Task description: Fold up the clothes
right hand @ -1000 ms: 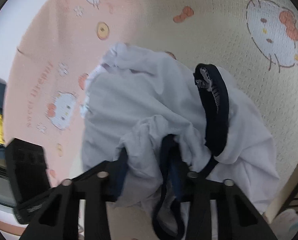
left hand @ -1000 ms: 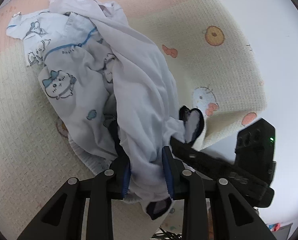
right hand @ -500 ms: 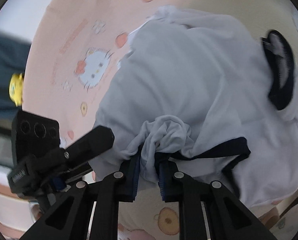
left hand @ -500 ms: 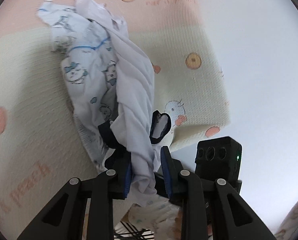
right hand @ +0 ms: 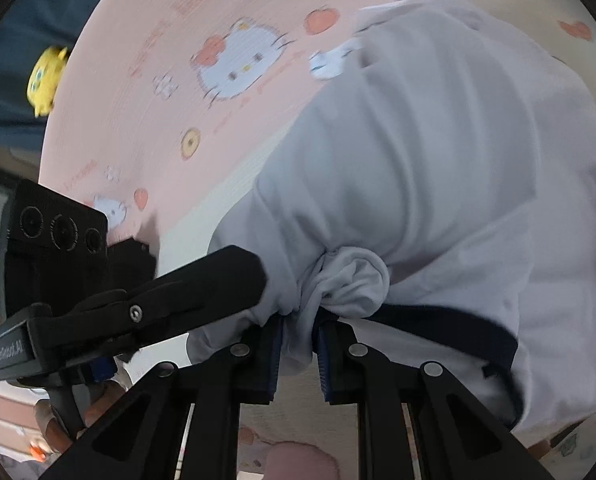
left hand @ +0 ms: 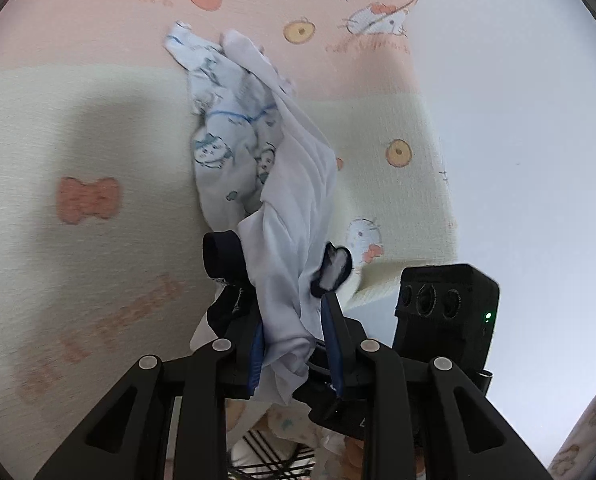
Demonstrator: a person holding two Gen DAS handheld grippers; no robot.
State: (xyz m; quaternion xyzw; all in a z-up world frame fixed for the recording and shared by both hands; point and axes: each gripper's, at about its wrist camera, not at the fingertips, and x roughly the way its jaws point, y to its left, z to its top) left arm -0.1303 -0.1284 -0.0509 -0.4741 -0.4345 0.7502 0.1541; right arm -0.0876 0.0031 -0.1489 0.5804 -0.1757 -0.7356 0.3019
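White navy-trimmed shirt point(left hand: 298, 216), bunched, lifted

Left gripper point(left hand: 296, 340) clamped tight on a bunch of white shirt point(left hand: 294, 248), blue-padded jaws squeezed in from both sides, fabric spilling out below the pinch. Right gripper point(right hand: 300, 344) likewise pinched on a knot of the same cloth, jaws nearly together. Seen from the right wrist, the left gripper reaching across low on the left, fingers angled toward the shirt, its camera block facing out. Bare fingertips point(right hand: 54, 428) wrapped round that handle at bottom left.
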